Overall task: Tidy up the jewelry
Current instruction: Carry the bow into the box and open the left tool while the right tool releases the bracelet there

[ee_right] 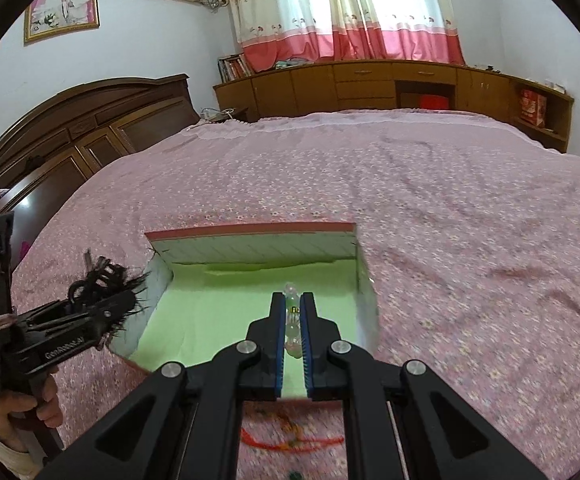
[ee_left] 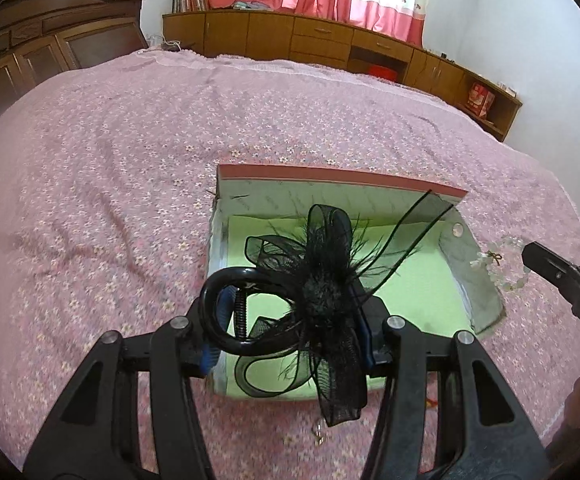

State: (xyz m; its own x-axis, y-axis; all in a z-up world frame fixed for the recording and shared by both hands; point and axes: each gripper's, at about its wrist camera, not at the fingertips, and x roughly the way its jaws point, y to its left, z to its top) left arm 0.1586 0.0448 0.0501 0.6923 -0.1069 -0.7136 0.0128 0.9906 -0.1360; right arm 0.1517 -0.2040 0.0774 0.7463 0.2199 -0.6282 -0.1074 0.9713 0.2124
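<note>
An open box [ee_left: 341, 182] with a green lining and red rim lies on the pink bed; it also shows in the right wrist view [ee_right: 250, 234]. My left gripper [ee_left: 290, 332] is shut on a black feathered hair clip [ee_left: 321, 276] and holds it over the box's near side. My right gripper [ee_right: 293, 316] is shut on a clear bead bracelet [ee_right: 292, 300] above the box's green floor. In the left wrist view the bracelet [ee_left: 497, 264] hangs at the right gripper's tip by the box's right wall. The left gripper with the clip [ee_right: 102, 292] shows at the box's left edge.
A pink floral bedspread [ee_left: 150, 160] covers the bed. A red cord piece [ee_right: 290, 442] lies on the bed near the box's front. A small silver item [ee_left: 319, 434] lies in front of the box. A wooden headboard [ee_right: 70, 128] and low cabinets [ee_right: 369, 80] line the room.
</note>
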